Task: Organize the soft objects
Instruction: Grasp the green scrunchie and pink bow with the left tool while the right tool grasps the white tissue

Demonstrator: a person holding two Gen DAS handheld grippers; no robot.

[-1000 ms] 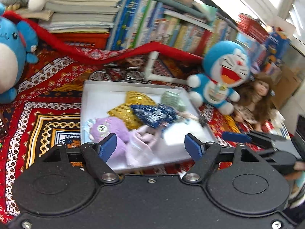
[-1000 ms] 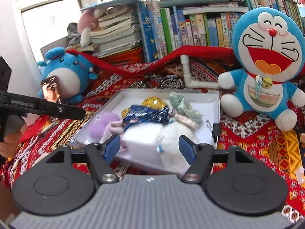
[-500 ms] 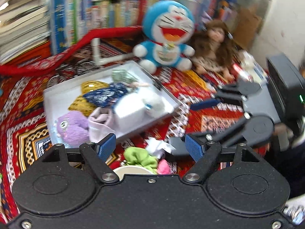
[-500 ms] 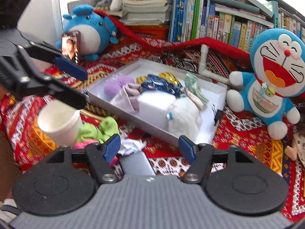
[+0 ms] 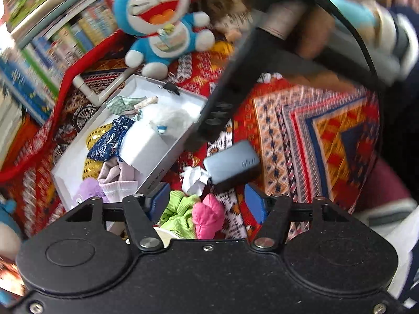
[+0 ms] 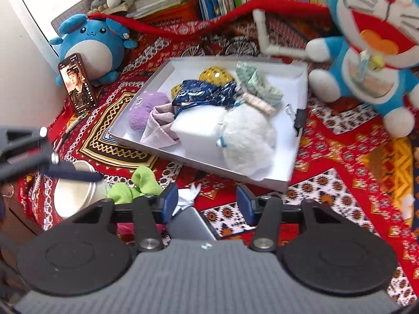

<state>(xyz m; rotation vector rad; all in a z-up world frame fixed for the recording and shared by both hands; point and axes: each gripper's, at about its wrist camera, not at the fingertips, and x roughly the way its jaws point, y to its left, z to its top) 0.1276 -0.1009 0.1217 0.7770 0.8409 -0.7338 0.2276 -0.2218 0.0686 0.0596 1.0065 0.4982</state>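
A shallow white box sits on the red patterned cloth, already filled with soft things: a purple plush, a pale pink cloth, a navy patterned pouch, a yellow mesh piece, a white foam block and a white fluffy ball. Faint print runs along the box's near wall in the left wrist view, too blurred to read.

The left gripper has just been narrowing its jaws; a green cloth and a pink cloth lie between its blue pads, which are not pressing on them. The right gripper has also just been closing and stands half open with nothing between the pads, above a grey device that bears a small logo I cannot make out. Crumpled white paper lies just beside the device. A white cup stands near left, beside the green cloth. A phone leans against a blue round plush at far left; a Doraemon plush sits at right.
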